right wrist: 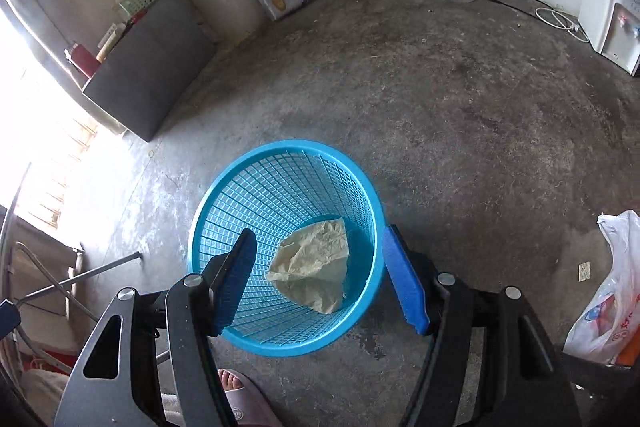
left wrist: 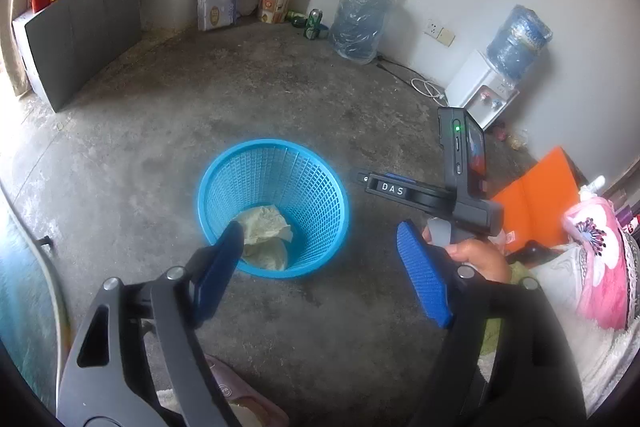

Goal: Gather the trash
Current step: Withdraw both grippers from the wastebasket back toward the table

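Observation:
A round blue mesh basket (left wrist: 256,153) (right wrist: 224,203) stands on the concrete floor. Crumpled pale paper (left wrist: 266,237) (right wrist: 314,259) lies at its bottom. My left gripper (left wrist: 320,259) hovers above the basket's near side, jaws wide apart, nothing between the blue pads. My right gripper (right wrist: 318,273) hangs over the basket too, open and empty, with the paper showing between its fingers far below. In the left wrist view the right gripper's body (left wrist: 460,187) and the hand holding it (left wrist: 480,259) appear to the right of the basket.
A dark cabinet (left wrist: 80,31) stands at the left wall. Water jugs (left wrist: 360,19), cans (left wrist: 314,23), a white dispenser (left wrist: 480,91) and cables line the far wall. An orange folder (left wrist: 536,199), pink cloth (left wrist: 600,259) and a plastic bag (right wrist: 608,291) lie right. A sandalled foot (right wrist: 240,395) is below.

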The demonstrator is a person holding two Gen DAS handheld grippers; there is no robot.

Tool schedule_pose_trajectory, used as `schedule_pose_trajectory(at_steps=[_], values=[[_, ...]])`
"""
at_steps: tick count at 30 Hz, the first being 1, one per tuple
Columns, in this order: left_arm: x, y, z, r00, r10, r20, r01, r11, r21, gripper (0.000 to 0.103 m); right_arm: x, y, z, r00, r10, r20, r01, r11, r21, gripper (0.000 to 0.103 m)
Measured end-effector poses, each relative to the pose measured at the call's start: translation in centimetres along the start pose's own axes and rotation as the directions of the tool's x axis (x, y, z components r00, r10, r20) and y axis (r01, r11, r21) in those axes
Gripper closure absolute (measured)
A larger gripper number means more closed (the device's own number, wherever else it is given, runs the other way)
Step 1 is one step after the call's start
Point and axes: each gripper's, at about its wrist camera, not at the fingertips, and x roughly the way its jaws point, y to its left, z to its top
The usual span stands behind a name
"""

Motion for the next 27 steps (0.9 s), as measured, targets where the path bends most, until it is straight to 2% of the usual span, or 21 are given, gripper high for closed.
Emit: schedule_pose_trajectory(at_steps=[3,7,11,16,18,20,23,27], values=[[-4.8,0.1,-1.7,0.999,0.011,0.046,-0.009,1.000,-0.023,0.023,-3.5,-0.1,-1.4,1.000,0.004,0.020,-0.004,1.000,0.006,0.039],[-10.3,1.5,-4.2,0.994,0.053,0.100,-0.041,0.993,-0.111,0.021,-7.6,1.0,-3.5,0.999,0.009,0.032,-0.009,1.000,-0.010,0.039],[-15.4,2.7,-7.4,0.986,0.112,0.126,-0.083,0.973,-0.215,0.019,-11.3,3.8,-4.6,0.996,0.004,0.086,0.004,0.996,-0.092,0.030],[-20.0,4.3,-11.6,0.972,0.211,0.101,-0.175,0.943,-0.282,0.014,-15.8,9.6,-5.9,0.983,-0.008,0.185,0.056,0.966,-0.252,0.016],[-21.9,5.4,-13.1,0.960,0.256,0.110,-0.206,0.919,-0.337,0.014,-17.2,12.2,-6.7,0.975,-0.009,0.224,0.081,0.945,-0.318,0.009],[-23.8,6.3,-14.6,0.947,0.295,0.127,-0.226,0.893,-0.389,0.010,-18.1,14.8,-7.5,0.970,0.011,0.244,0.086,0.919,-0.385,0.007],[-26.4,7.7,-16.5,0.911,0.385,0.150,-0.286,0.849,-0.444,0.009,-18.7,18.9,-8.6,0.974,0.048,0.222,0.066,0.876,-0.477,0.007],[-29.1,9.4,-18.0,0.868,0.469,0.161,-0.346,0.806,-0.480,0.009,-19.4,24.1,-9.9,0.979,0.075,0.190,0.044,0.832,-0.553,0.007]])
